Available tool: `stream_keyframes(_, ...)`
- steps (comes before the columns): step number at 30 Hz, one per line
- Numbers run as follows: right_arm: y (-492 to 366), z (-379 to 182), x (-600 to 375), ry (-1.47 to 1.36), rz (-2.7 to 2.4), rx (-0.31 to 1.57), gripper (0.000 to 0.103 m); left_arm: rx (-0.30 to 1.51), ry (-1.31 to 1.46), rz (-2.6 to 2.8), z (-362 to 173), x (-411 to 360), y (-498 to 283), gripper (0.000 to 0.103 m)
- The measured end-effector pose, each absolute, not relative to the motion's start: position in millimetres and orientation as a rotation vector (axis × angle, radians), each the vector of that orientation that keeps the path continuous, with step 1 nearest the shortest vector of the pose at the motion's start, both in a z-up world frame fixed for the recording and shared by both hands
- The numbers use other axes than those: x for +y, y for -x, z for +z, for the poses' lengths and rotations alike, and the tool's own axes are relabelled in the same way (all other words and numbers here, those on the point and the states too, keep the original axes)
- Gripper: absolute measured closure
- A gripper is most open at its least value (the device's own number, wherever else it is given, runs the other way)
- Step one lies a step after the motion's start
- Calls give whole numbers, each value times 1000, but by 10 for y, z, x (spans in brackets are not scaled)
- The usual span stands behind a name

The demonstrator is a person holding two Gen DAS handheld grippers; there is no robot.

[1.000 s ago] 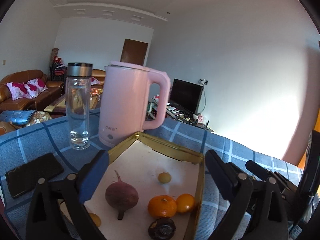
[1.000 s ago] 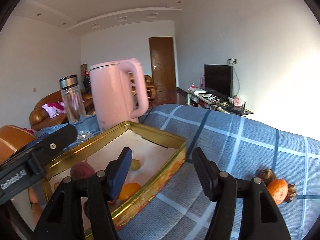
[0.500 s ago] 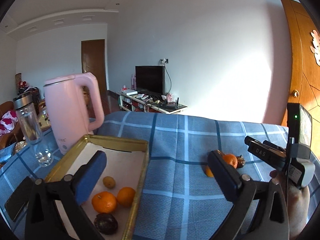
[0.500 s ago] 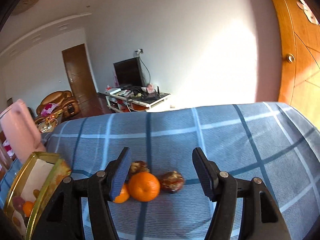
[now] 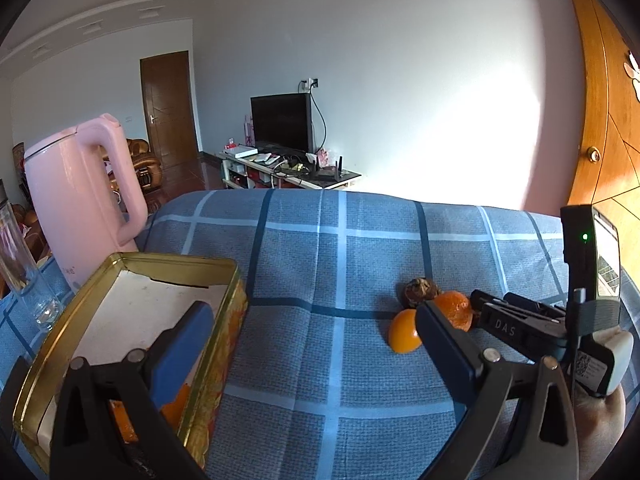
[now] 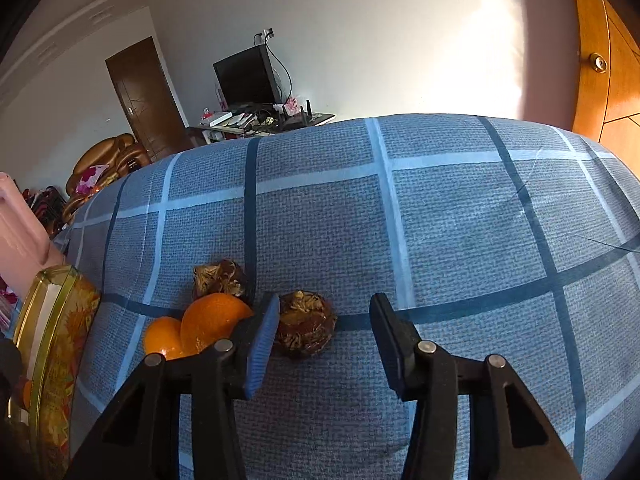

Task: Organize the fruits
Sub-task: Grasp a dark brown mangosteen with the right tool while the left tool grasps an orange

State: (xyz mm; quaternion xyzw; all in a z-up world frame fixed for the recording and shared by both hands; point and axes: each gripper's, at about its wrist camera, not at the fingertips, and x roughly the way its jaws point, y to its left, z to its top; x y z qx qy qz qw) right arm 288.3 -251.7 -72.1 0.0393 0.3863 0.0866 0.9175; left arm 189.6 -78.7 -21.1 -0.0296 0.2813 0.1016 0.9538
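A dark brown fruit [image 6: 306,330] lies on the blue checked cloth between the jaws of my right gripper [image 6: 324,334]. The jaws are closing; the left pad is at the fruit's side and the right pad stands apart from it. Two oranges [image 6: 212,318] and a second brown fruit [image 6: 220,278] lie just left of it. My left gripper [image 5: 312,340] is open and holds nothing; its left finger hangs over the gold tin [image 5: 236,280], which has an orange [image 5: 176,404] inside. The loose small orange [image 5: 404,336] shows past its right finger.
A pink kettle [image 5: 80,200] and a glass bottle [image 5: 20,280] stand behind the tin at the left. The cloth's far edge [image 6: 400,120] drops off toward a TV stand. A wooden door [image 6: 608,60] is at the right. Bare cloth stretches right of the fruits.
Both views swung right, from the tin and kettle to the loose fruits. My right gripper came down around the dark brown fruit and its jaws narrowed.
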Motion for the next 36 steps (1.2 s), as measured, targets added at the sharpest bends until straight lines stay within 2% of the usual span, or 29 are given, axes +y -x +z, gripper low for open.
stream_keyframes(6,-2919,-785,-2622,-197,274,869,54,587,91,177,-285,-750,-2003,0)
stream_keyframes(17,-2884,-813,-2319,-34,272,865,54,600,93,149,-401,-744,-2113,0)
stream_keyframes(19,-2883,-810,-2351,-53,289,868,61,609,104,141,-413,-731,-2128,0)
stream_keyframes(20,-2874,-802,-2375,-56,291,872,69,612,106,137,-420,-738,-2133,0)
stream_keyframes(25,-2800,-742,-2497,-47,242,863,71,617,65,111,-411,-872,-2158,0)
stream_keyframes(30,-2761,-660,-2745,-74,161,828,78,631,-30,59,-452,-1182,-2273,2)
stream_keyframes(32,-2768,-673,-2788,-89,162,831,78,655,-72,24,-503,-1329,-2373,4)
stream_keyframes(34,-2767,-674,-2816,-101,166,830,78,682,-110,20,-574,-1432,-2483,18)
stream_keyframes(36,-2764,-677,-2834,-110,169,829,78,719,-110,-2,-644,-1460,-2585,21)
